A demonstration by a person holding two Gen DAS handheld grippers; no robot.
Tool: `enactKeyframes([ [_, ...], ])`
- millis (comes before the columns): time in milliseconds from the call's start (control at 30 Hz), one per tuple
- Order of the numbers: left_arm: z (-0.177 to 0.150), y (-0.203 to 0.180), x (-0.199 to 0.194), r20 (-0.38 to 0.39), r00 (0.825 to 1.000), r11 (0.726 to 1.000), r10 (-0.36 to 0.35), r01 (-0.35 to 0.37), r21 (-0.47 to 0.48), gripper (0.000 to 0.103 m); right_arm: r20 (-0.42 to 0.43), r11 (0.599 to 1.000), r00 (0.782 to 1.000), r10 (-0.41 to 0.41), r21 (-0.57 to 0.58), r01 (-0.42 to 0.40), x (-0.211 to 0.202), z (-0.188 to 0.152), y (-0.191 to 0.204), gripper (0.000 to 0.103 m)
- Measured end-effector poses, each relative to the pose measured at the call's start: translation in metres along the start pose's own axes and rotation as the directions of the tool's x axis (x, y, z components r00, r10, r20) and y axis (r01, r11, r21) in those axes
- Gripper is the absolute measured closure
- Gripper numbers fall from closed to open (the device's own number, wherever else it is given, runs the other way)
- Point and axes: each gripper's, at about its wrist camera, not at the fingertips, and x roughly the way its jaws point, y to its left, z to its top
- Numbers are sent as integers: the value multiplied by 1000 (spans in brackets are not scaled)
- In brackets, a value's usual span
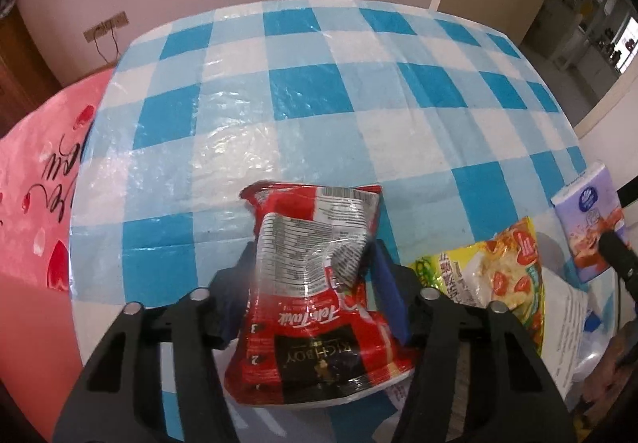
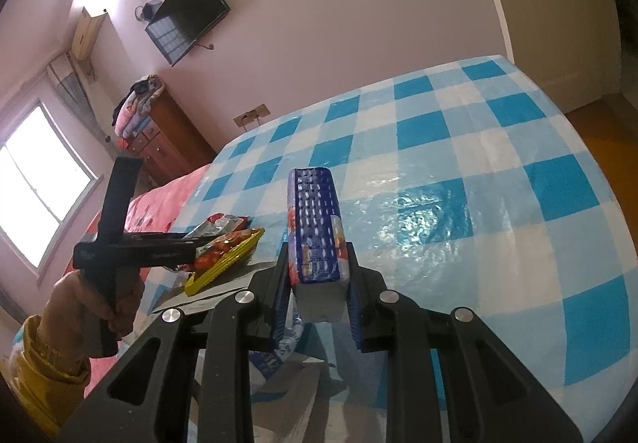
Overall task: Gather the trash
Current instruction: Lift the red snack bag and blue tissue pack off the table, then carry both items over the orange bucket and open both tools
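Note:
My left gripper (image 1: 311, 263) is shut on a crumpled red snack bag (image 1: 315, 283) and holds it above the blue-checked table (image 1: 319, 116). My right gripper (image 2: 317, 263) is shut on a blue and white tissue pack (image 2: 315, 227), held on edge above the table (image 2: 458, 180). The tissue pack also shows in the left wrist view (image 1: 590, 219) at the far right. A yellow snack wrapper (image 1: 494, 279) lies on the table between the two grippers. It also shows in the right wrist view (image 2: 227, 255), beside the red bag (image 2: 215, 225) and the left gripper's body (image 2: 131, 247).
White paper and plastic packaging (image 1: 574, 327) lie at the table's near right edge. A pink bedspread (image 1: 36, 184) lies left of the table. A wooden dresser (image 2: 163, 140) and a wall TV (image 2: 187, 14) stand beyond.

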Motion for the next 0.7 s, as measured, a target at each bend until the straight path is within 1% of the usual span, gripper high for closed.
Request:
enactKeyframes([
  [167,-8,9,-8,48,999,999,-14,17,-51,59,4,1000,1000,18,-14,-17,-2,2,9,77],
  [267,-15,14,-13,71,997,997,-15,21,-77,60,8,999,1000,22,-23,-22,-4,4,16,77],
  [367,-24,21,-21,105,994,993,-32,43,-110,61,1,999,999,35,-23,-35,-4,6,22,77],
  [467,-33,28,-35,147,988,989,-51,71,-133,61,-7,998,998,57,-9,-57,-3,7,27,77],
  [567,-43,32,-55,195,980,986,-50,79,-145,61,-21,997,996,81,1,-81,-1,9,35,77],
  [700,-57,35,-90,266,963,983,-51,95,-155,61,-36,993,992,121,4,-121,0,11,53,77],
])
